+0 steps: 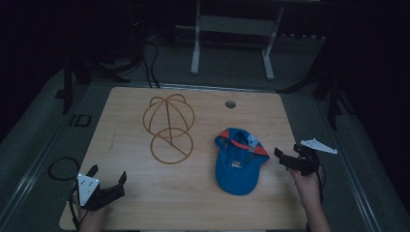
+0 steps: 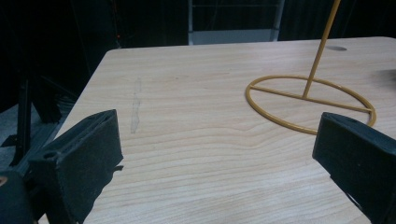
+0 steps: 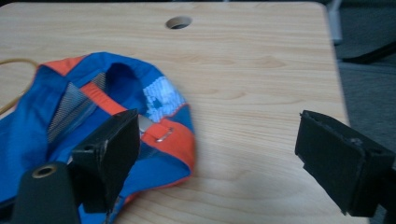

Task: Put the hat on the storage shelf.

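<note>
A blue cap (image 1: 239, 164) with orange trim lies upside down on the wooden table (image 1: 125, 193), right of centre. In the right gripper view the cap (image 3: 70, 116) shows its mesh lining and orange band. A yellow wire hat stand (image 1: 168, 126) sits left of centre; its ring base (image 2: 308, 103) appears in the left gripper view. My left gripper (image 1: 107, 176) is open near the table's front left corner, nothing between its jaws. My right gripper (image 1: 288, 155) is open just right of the cap, its left jaw over the cap's edge.
A round cable hole (image 1: 230, 104) is in the table near the far edge. A white table frame (image 1: 232, 29) stands on the dark floor behind. A cable loop (image 1: 63, 168) lies on the floor at the left.
</note>
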`<control>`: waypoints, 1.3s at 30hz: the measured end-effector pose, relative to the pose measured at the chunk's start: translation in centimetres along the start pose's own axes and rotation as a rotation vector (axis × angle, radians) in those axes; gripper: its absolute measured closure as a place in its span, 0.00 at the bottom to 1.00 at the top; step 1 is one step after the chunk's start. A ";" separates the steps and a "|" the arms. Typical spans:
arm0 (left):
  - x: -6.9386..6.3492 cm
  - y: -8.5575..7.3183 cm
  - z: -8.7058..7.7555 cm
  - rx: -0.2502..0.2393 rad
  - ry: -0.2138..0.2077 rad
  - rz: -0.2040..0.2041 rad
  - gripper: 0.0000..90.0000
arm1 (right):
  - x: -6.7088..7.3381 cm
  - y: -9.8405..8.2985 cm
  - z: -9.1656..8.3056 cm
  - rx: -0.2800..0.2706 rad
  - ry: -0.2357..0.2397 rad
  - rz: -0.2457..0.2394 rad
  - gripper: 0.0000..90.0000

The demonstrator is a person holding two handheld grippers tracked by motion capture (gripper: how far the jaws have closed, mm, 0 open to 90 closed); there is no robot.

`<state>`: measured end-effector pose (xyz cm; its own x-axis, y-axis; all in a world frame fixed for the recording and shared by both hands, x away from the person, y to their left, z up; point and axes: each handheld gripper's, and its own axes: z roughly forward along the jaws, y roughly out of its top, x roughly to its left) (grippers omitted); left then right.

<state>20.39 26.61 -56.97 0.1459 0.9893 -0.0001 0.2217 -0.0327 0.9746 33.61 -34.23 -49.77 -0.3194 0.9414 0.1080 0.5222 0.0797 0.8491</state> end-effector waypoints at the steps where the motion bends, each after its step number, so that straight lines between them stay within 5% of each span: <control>1: 0.0 0.1 -0.1 -0.005 -0.007 -0.003 0.02 | 0.0 0.2 0.2 0.008 0.010 -0.003 0.16; 9: -0.8 0.7 -0.7 -0.033 -0.036 -0.002 0.02 | 0.0 1.0 3.1 0.064 0.059 -0.025 0.17; 13: -1.3 0.8 -0.8 -0.011 -0.060 0.004 0.02 | 0.3 1.3 4.7 0.081 0.062 -0.050 0.19; 23: -2.3 1.0 -0.8 0.047 -0.137 0.032 0.02 | 2.2 2.5 8.5 0.138 0.158 -0.098 0.28; 39: -2.4 1.1 -0.8 0.054 -0.154 0.011 0.02 | 4.1 1.3 13.5 0.252 0.126 -0.143 0.30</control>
<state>19.52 24.35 -55.70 0.2939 0.9554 -0.0274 0.2697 -0.0554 0.9613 43.60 -25.86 -55.21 -0.4908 0.8682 0.0736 0.6398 0.3017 0.7069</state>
